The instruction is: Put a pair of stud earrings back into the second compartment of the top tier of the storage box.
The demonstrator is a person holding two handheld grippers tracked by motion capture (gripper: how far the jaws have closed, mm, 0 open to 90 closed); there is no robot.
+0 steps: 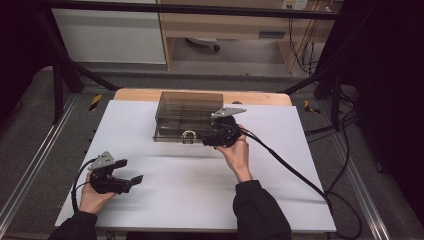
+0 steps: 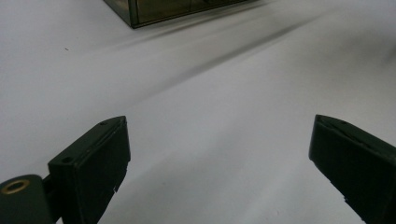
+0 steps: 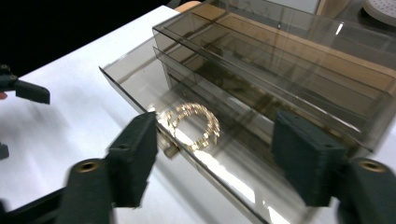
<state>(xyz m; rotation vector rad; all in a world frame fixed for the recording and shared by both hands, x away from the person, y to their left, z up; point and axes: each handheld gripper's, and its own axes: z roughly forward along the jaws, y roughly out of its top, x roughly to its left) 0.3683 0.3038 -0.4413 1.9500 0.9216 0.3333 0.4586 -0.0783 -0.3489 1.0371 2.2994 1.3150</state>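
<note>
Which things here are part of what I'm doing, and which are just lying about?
In the job:
- smoked clear drawer box
- its pulled-out bottom drawer
- gold bracelet lying in that drawer
- right gripper, open at the drawer

Lying about:
- left gripper, open over bare white table
- cables beside the table

gold bracelet | curled | in pulled-out drawer of smoky box

The high view looks forward and down over the whole counter; both tool views sit low and close, sharing the smoky drawer box.
</note>
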